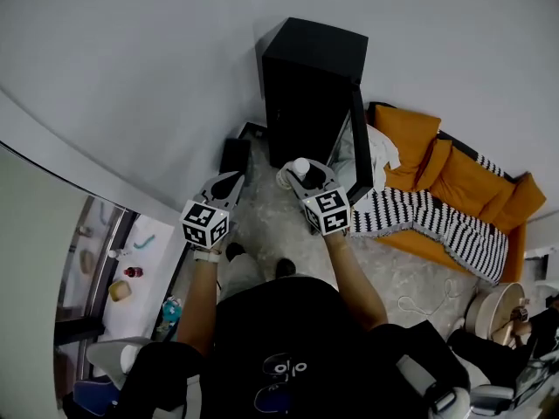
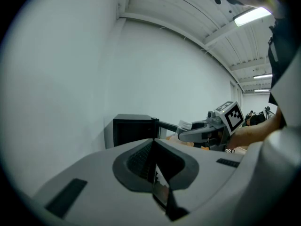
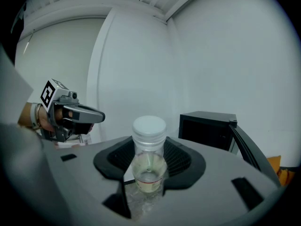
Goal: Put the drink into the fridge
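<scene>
The drink is a small clear bottle (image 3: 149, 161) with a white cap (image 1: 300, 166), upright between the jaws of my right gripper (image 1: 307, 180), which is shut on it (image 3: 148, 173). The black fridge (image 1: 313, 90) stands against the white wall just ahead, its door (image 1: 359, 147) swung open to the right. In the right gripper view the fridge (image 3: 207, 130) is ahead to the right, door (image 3: 245, 144) edge-on. My left gripper (image 1: 222, 192) is held level to the left of the right one, jaws shut with nothing in them (image 2: 155, 168). It sees the fridge (image 2: 132, 131) and the right gripper (image 2: 211, 128).
An orange sofa (image 1: 454, 182) with a black-and-white striped blanket (image 1: 437, 216) stands right of the fridge. A low black box (image 1: 234, 155) sits on the floor left of it. A shelf with small items (image 1: 122, 269) is at the left. A cable (image 1: 428, 302) lies on the floor.
</scene>
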The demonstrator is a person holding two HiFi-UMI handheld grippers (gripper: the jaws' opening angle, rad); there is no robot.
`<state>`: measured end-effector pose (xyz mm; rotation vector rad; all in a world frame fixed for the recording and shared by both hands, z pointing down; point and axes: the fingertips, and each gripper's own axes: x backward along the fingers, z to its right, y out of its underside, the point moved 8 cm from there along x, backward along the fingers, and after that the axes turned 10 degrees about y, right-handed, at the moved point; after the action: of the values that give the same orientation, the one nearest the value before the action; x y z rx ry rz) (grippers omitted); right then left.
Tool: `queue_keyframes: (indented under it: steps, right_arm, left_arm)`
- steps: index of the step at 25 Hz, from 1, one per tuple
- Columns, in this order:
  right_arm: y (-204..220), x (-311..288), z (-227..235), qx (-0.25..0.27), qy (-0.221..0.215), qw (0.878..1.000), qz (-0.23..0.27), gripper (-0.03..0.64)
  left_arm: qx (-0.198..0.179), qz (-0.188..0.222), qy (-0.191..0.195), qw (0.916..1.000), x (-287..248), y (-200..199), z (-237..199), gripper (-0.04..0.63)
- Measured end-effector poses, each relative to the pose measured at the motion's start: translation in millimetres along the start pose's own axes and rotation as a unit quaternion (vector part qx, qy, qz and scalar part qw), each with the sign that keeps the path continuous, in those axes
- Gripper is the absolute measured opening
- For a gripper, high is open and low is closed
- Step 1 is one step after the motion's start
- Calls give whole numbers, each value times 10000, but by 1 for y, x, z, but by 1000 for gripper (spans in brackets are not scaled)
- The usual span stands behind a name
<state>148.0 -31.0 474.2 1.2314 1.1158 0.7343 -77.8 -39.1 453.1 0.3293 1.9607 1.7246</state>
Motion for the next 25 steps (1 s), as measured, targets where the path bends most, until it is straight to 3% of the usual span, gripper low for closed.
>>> queue_keyframes:
  steps: [25]
  right_arm:
    - [-11,-22,37,59,651,9978,-109,195]
  left_arm:
    - [32,228,858,9961,-78,-15,-53,8]
